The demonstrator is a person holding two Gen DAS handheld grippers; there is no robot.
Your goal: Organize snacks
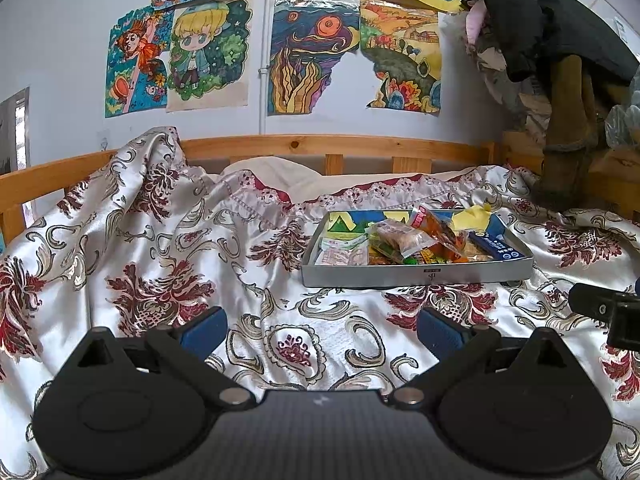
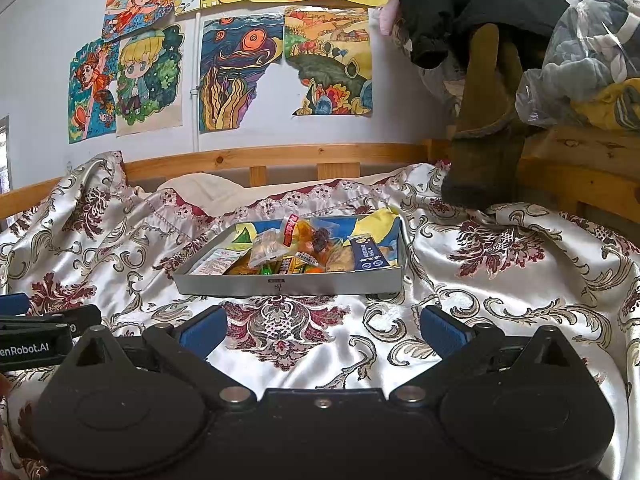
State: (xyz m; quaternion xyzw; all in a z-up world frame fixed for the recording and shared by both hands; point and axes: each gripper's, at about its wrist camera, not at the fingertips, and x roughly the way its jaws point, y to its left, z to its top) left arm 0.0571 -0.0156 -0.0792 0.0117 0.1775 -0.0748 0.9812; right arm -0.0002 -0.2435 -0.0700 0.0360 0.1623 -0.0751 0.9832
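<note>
On the bed, a little way ahead of both grippers, sits a shallow grey tin tray (image 2: 288, 286) heaped with wrapped snacks (image 2: 280, 254): crinkly clear packets, small foil sachets, a flat blue packet (image 2: 368, 258) leaning at its right end. I can see no snacks loose on the cover, so as far as I can judge the gathering is done or close to it.

Those packets look light, soft and slippery; they would crush or squirt out under a hard pinch, so a sealed edge or a corner seems the safest place to take one. The tray itself looks stiff and thin-walled, best held by its near rim, and likely to tip on such soft bedding if lifted from one end only.

Both claws are empty. The left gripper (image 1: 320, 328) has its blue pads (image 1: 204, 330) standing wide apart above the cover, the tray ahead and to its right. The right gripper (image 2: 320, 330) is likewise spread wide, nothing between its pads (image 2: 442, 330), the tray straight ahead and near.

Underneath lies a shiny satin bedspread (image 2: 500, 320) with dark red flowers, rumpled into folds. Behind it runs a wooden bed rail (image 2: 280, 156), and above that a wall of bright coloured drawings (image 2: 240, 76). Dark clothes (image 2: 460, 0) hang at the right.
</note>
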